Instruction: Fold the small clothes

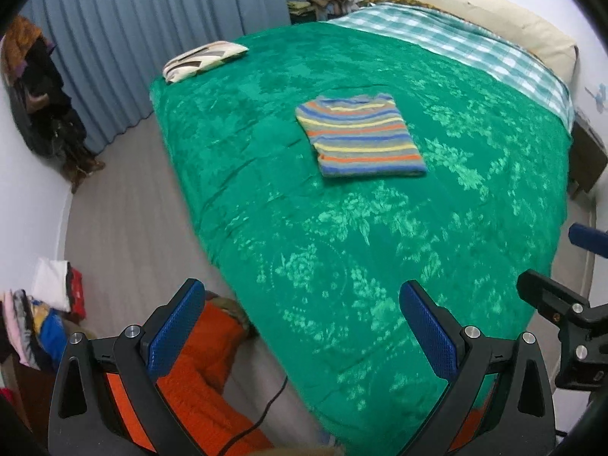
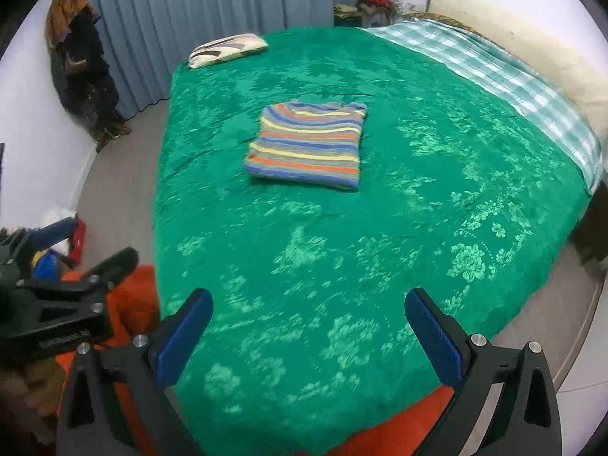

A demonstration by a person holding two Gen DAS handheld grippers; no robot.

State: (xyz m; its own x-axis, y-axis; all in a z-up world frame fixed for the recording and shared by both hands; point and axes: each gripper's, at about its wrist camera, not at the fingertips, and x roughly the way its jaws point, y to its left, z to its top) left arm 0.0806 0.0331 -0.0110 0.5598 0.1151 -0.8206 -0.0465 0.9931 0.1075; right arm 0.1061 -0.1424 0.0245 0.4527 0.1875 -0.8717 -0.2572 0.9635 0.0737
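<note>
a striped sweater [image 1: 361, 136] is seen folded into a neat rectangle, lying flat near the middle of a bed covered by a green floral blanket [image 1: 304, 247]. the left claw [image 1: 300, 326] is held spread wide above the blanket's near edge, nothing between its blue pads. the right claw [image 2: 307, 330] is likewise spread wide and empty, well apart from the sweater. a patterned pillow [image 2: 228, 49] lies at the bed's far corner, by grey-blue curtains [image 1: 152, 19].

Bedroom: bed [image 1: 342, 247], curtains [image 1: 152, 19]
</note>
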